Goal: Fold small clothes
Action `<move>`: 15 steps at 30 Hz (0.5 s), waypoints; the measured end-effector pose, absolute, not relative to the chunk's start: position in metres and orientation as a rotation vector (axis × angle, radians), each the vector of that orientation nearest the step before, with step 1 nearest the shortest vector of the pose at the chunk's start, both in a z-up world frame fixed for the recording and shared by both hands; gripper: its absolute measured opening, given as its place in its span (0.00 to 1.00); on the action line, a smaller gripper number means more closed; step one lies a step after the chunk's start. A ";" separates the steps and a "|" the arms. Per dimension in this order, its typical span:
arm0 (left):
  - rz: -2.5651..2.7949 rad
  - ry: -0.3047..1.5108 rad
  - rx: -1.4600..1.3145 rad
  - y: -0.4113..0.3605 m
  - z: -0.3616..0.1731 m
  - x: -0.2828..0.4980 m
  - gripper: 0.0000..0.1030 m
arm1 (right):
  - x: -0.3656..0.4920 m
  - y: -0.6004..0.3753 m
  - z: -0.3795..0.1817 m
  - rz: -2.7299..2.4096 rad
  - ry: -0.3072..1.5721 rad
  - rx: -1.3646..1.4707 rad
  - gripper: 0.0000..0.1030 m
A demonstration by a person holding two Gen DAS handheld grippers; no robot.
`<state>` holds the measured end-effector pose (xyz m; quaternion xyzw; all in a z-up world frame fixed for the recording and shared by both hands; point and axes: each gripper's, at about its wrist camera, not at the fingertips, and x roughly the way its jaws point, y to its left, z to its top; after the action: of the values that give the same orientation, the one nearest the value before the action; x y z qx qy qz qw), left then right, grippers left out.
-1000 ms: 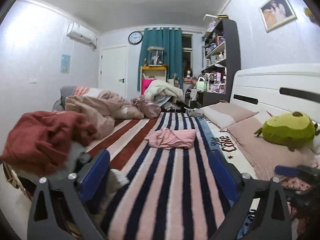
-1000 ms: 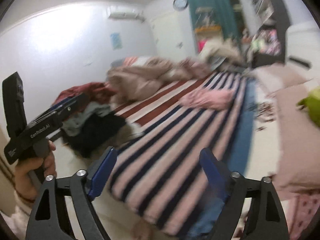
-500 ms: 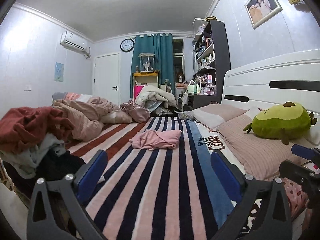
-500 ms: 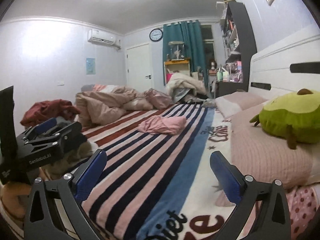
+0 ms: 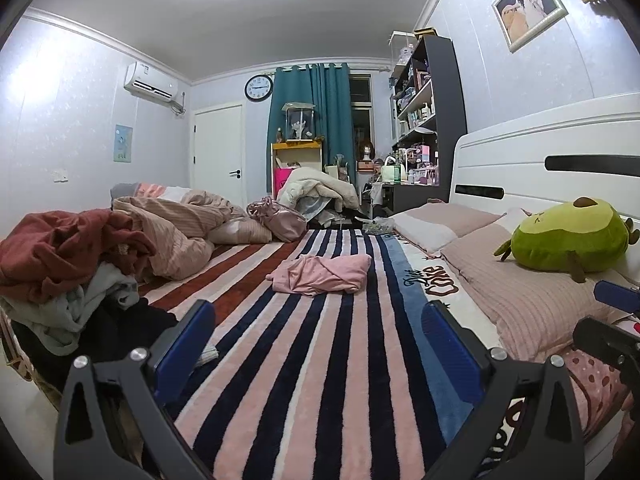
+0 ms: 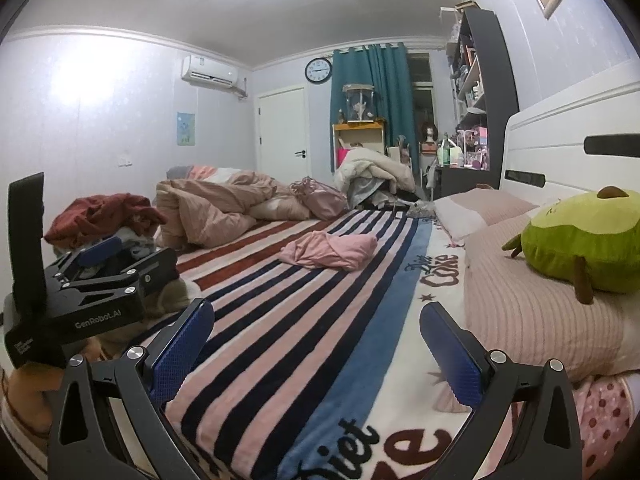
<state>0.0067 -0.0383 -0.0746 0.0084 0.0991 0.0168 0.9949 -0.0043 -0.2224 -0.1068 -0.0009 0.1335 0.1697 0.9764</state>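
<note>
A small pink garment (image 5: 322,275) lies crumpled on the striped blanket (image 5: 320,360) in the middle of the bed; it also shows in the right wrist view (image 6: 330,251). My left gripper (image 5: 319,338) is open and empty, well short of the garment. My right gripper (image 6: 316,340) is open and empty, also well short of it. The left gripper's body (image 6: 80,292) shows at the left of the right wrist view. A pile of red, grey and black clothes (image 5: 68,276) lies at the bed's left edge.
A crumpled pink duvet (image 5: 180,232) lies at the far left. Pillows (image 5: 520,288) and a green avocado plush (image 5: 568,240) lie along the white headboard (image 5: 560,160) on the right. Shelves, a desk and more bedding stand beyond the bed's far end.
Both grippers have swung from the clothes pile at the left round to face along the bed. The views have steadied. The pink garment has not moved.
</note>
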 end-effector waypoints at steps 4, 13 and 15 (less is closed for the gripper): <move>0.033 0.198 0.015 -0.038 -0.075 0.006 0.99 | -0.006 -0.221 -0.106 0.341 0.271 0.000 1.00; 0.033 0.197 0.020 -0.038 -0.072 0.004 0.99 | -0.006 -0.222 -0.107 0.342 0.272 0.004 1.00; 0.033 0.196 0.022 -0.039 -0.072 0.004 0.99 | -0.007 -0.222 -0.107 0.342 0.270 0.006 1.00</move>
<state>0.0037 -0.0391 -0.0715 0.0112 0.0978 0.0164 0.9950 -0.0066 -0.2222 -0.1067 0.0028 0.1339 0.1695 0.9764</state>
